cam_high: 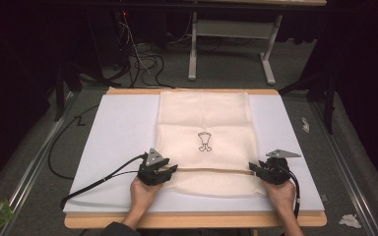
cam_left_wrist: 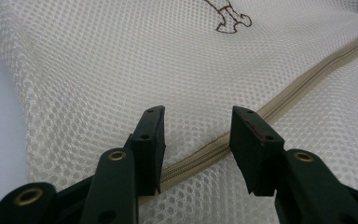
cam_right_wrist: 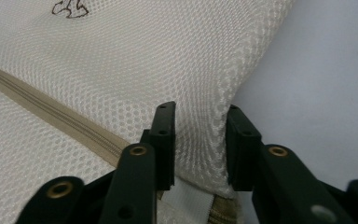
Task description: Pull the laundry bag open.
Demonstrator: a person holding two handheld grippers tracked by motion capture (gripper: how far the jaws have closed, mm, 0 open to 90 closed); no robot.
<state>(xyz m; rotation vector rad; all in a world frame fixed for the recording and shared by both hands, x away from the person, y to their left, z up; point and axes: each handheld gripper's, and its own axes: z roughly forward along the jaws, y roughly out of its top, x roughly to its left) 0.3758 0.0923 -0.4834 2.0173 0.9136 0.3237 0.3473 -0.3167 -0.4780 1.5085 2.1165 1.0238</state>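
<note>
High view shows my cream mesh zip bag (cam_high: 204,142) flat on the white table pad (cam_high: 123,128), with my left gripper (cam_high: 173,168) spread open over the zipper's end while my right gripper (cam_high: 251,167) pinches the opposite edge to brace it.

The white mat (cam_high: 123,128) lies bare on both sides of the mesh bag (cam_high: 204,118), so a gripper could pass freely along the left strip and the right strip. Across the near part of the bag, the zipper (cam_left_wrist: 303,81) runs between the 2 grippers, and the left gripper (cam_high: 165,169) and right gripper (cam_high: 257,169) stand at its 2 ends, blocking the way there. Black cables (cam_high: 103,179) cross the near left corner of the mat.
</note>
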